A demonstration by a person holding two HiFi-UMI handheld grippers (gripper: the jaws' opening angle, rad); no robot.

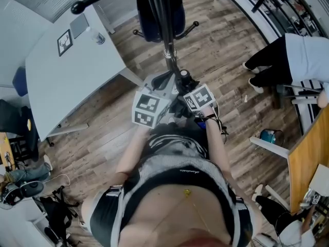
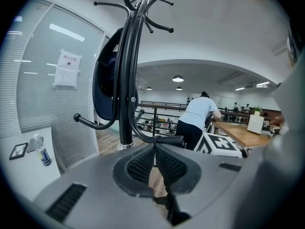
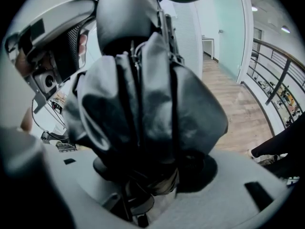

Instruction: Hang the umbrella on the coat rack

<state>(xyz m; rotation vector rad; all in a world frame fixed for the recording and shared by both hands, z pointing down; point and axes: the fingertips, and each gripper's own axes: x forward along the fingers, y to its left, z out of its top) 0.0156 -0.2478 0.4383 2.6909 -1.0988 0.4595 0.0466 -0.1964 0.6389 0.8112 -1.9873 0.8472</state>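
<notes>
**Operator:** Report the condition of each claw and the location of the umbrella.

**Technician:** Right claw [image 3: 151, 171]: closed on the folded grey-and-black umbrella [image 3: 143, 109]; the bundled canopy fills the right gripper view; the umbrella is on no hook and is held near the pole of the coat rack [image 2: 125, 80]. Left claw [image 2: 154, 157]: ribbed pads together, tips aimed at the rack's pole; a thin dark strap [image 2: 167, 205] shows low behind the pads; whether it is pinched cannot be determined.

**Operator:** Legible markings?

**Technician:** Paper notice [image 2: 66, 69] on the glass wall: print too small to read; square marker card [image 1: 65, 41] on the white bench [image 1: 67, 81]: pattern only; bottle [image 2: 42, 151] beside the card: blue label, unreadable.

**Operator:** Obstructions?

**Technician:** Dark blue bag [image 2: 106, 80] hangs on one side of the rack; a curved lower hook [image 2: 90, 123] juts out below it; a person [image 2: 198, 120] stands beyond at the railing [image 2: 157, 109], well apart.
</notes>
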